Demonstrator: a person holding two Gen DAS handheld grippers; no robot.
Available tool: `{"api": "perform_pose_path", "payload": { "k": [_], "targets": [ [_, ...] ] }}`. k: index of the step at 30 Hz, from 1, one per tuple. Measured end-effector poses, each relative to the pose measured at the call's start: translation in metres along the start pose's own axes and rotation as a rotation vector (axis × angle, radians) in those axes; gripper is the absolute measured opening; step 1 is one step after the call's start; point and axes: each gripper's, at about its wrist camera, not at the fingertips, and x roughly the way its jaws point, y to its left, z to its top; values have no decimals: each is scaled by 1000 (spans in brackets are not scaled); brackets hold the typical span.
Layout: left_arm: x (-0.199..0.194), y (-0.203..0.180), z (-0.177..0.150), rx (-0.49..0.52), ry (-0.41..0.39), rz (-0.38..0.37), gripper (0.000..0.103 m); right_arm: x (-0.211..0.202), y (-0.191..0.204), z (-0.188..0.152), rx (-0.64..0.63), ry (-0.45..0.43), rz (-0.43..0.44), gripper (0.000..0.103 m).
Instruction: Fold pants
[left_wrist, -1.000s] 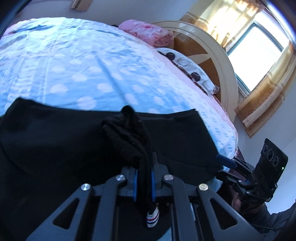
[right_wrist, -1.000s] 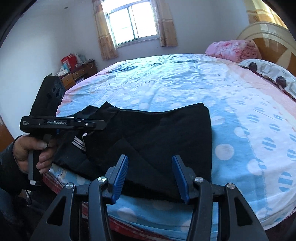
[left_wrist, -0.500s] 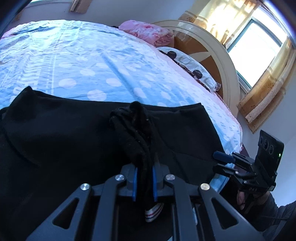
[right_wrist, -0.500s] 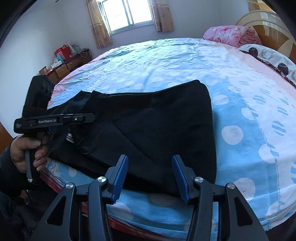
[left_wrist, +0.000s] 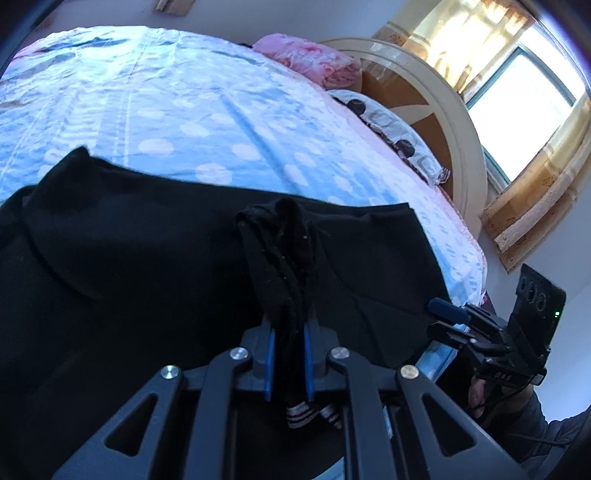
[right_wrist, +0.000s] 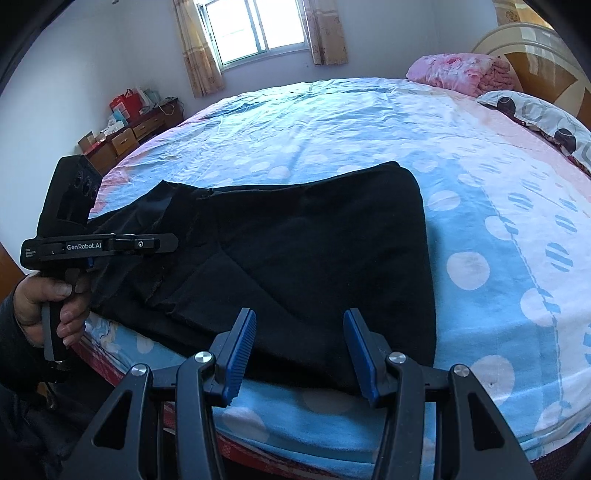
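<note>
Black pants (right_wrist: 314, 251) lie folded on the blue dotted bed sheet (right_wrist: 480, 206), near the bed's front edge. My left gripper (left_wrist: 290, 332) is shut on a bunched end of the pants (left_wrist: 280, 251); a striped cuff (left_wrist: 295, 415) hangs below its fingers. It also shows in the right wrist view (right_wrist: 162, 243), held over the pants' left part. My right gripper (right_wrist: 299, 332) is open and empty, just above the pants' near edge. It shows in the left wrist view (left_wrist: 443, 317) at the pants' right corner.
A pink folded quilt (right_wrist: 458, 74) and a patterned pillow (right_wrist: 546, 118) lie by the headboard (left_wrist: 443, 110) on the right. A wooden dresser (right_wrist: 122, 140) with boxes stands at the far left wall. A window (right_wrist: 258, 29) is behind the bed.
My left gripper has carried the bunched pants end further over the pants and lower. My right gripper has moved closer to the pants' near edge, still open.
</note>
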Motion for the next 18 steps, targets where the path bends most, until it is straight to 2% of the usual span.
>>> {"api": "perform_pose_path", "payload": {
  "k": [1, 2, 6, 7, 9, 12, 14, 15, 17, 18],
  "targets": [
    [-1, 0, -1, 7, -3, 0, 15, -1, 0, 0, 0, -4, 6, 52],
    [-2, 0, -2, 13, -6, 20, 20, -3, 1, 0, -3, -10, 12, 52],
    [-16, -3, -4, 37, -28, 44, 23, -16, 3, 5, -25, -44, 5, 52],
    [-18, -4, -4, 47, -36, 61, 27, -21, 1, 8, -23, -58, 0, 52],
    [-31, -8, -3, 72, -86, 129, 49, -29, -6, 15, -1, -82, 10, 52],
    [-47, -23, 4, 124, -177, 188, 54, -32, -19, 29, 43, -107, 3, 52],
    [-52, -36, 9, 158, -218, 170, 55, -29, -31, 42, 76, -126, -36, 52],
    [-51, -42, 11, 166, -227, 150, 62, -27, -37, 48, 96, -141, -21, 52],
    [-41, -57, 13, 194, -220, 94, 70, -17, -52, 63, 161, -152, 63, 52],
    [-32, -64, 12, 214, -199, 87, 70, -8, -57, 70, 190, -136, 84, 52]
  ]
}}
